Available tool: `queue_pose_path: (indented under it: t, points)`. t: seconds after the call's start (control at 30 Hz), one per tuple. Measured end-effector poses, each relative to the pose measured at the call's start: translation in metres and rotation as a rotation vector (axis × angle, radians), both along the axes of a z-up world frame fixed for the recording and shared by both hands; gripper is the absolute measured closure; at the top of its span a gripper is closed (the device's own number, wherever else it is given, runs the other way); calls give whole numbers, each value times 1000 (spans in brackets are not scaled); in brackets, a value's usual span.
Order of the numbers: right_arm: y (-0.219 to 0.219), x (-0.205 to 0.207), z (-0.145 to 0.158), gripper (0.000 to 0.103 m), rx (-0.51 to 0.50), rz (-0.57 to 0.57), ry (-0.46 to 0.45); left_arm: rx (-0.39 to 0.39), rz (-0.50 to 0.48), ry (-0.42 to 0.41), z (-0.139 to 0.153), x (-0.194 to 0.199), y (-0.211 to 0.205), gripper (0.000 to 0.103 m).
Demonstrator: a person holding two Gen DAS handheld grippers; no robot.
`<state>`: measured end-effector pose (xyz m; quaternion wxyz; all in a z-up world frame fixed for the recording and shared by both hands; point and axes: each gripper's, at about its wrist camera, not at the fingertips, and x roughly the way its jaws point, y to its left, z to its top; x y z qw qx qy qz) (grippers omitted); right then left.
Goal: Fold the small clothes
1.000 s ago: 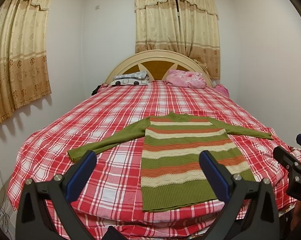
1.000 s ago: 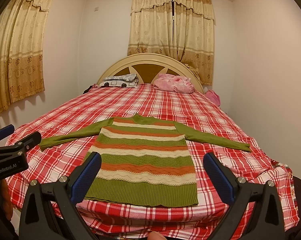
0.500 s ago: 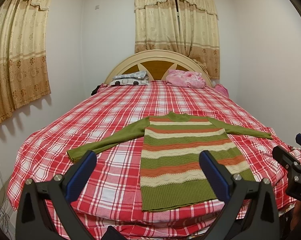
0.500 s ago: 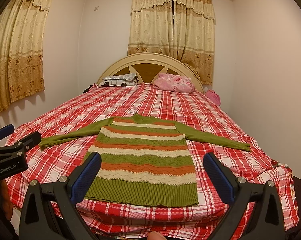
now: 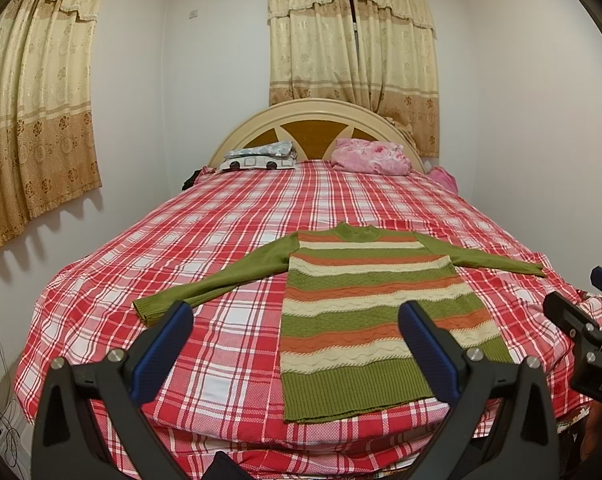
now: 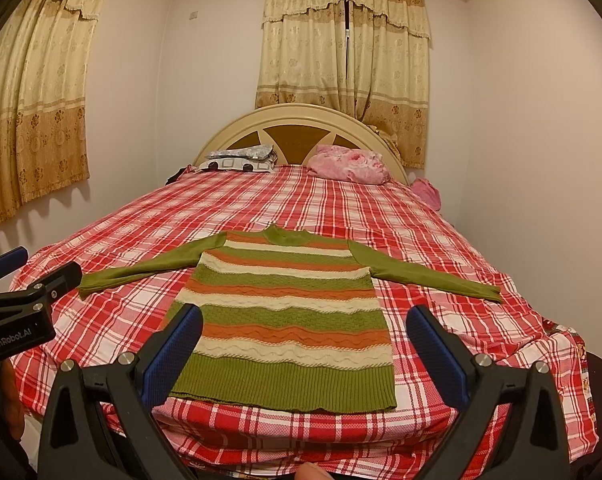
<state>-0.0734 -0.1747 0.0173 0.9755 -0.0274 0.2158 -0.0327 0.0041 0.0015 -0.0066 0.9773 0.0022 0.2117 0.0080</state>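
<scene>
Both tools, left tool [image 5: 295, 344] and right tool [image 6: 303, 344], are being held level with jaws wide, gripping nothing. Striped sweater [image 6: 289, 320] is being kept flat near the bed's [image 6: 341, 216] foot edge.

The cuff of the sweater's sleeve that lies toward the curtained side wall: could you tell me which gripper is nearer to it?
Left. The left gripper hangs open just short of that cuff; the right gripper faces the sweater's hem, farther off.

Sweater [image 6: 289, 320]: ribbed, cable-textured matt knit. Bed sheet [image 6: 341, 216] ahead of tool: woven matt cloth. Headboard [image 6: 297, 120]: glossy painted wood. Tool pads [image 6: 173, 356]: textured blue rubber.
</scene>
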Motion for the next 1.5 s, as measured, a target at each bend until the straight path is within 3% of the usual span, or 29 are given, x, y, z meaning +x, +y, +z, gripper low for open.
queue_pose_path:
  t: [0.5, 1.07, 1.5]
  points:
    - [-13, 23, -17, 1, 5, -13, 48, 38, -10, 30, -16, 21, 0, 0]
    - [-61, 114, -52, 1, 26, -88, 168, 66, -42, 157, -42, 118, -11, 0]
    - [-125, 193, -92, 1, 83, -169, 278, 96, -56, 239, -67, 200, -35, 0]
